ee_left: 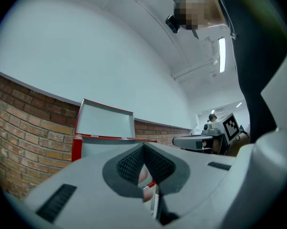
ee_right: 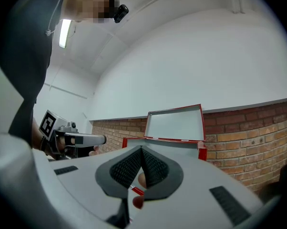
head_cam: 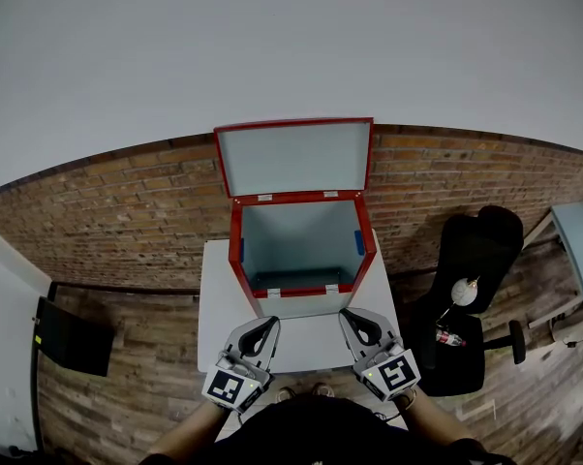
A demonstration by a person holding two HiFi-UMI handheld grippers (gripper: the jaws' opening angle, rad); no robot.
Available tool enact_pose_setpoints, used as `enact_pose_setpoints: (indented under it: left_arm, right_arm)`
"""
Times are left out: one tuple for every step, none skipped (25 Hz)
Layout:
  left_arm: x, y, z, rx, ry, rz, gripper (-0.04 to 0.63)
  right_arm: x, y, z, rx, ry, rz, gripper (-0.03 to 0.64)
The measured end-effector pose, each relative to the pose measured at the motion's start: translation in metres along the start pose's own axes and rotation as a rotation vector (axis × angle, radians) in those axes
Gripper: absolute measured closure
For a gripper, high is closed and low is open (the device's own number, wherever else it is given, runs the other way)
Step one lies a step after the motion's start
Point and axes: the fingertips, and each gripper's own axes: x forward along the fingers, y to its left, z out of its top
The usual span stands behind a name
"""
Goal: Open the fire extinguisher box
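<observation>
The left gripper [head_cam: 264, 327] has its jaws pressed together with nothing between them, held low over the near edge of the white table [head_cam: 219, 298] and angled inward toward the box front, with the forearm coming up from below. In the middle, the red fire extinguisher box [head_cam: 369, 245] stands on the table with its lid [head_cam: 293, 156] swung up against the wall. The right gripper [head_cam: 354, 324] mirrors the left: jaws closed and empty, near the box's front.
</observation>
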Motion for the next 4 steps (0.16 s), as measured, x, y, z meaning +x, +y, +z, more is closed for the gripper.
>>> enact_pose_setpoints:
  left_arm:
    - [0.0006, 0.0004, -0.0004, -0.001, 0.001, 0.001, 0.546]
    - [0.0012, 0.0007, -0.0009, -0.002, 0.002, 0.003, 0.546]
    - [0.0017, 0.0009, -0.0016, -0.002, 0.003, 0.004, 0.546]
    - [0.0023, 0.0010, -0.0024, -0.002, 0.005, 0.005, 0.546]
  right_arm:
    - [0.0005, -0.0007, -0.0008, 0.000, 0.002, -0.002, 0.597]
    - [0.0009, -0.0013, -0.0018, -0.001, 0.003, -0.003, 0.597]
    - [0.0012, -0.0019, -0.0030, -0.004, 0.004, -0.003, 0.597]
    - [0.0014, -0.0025, -0.0042, -0.006, 0.006, -0.004, 0.597]
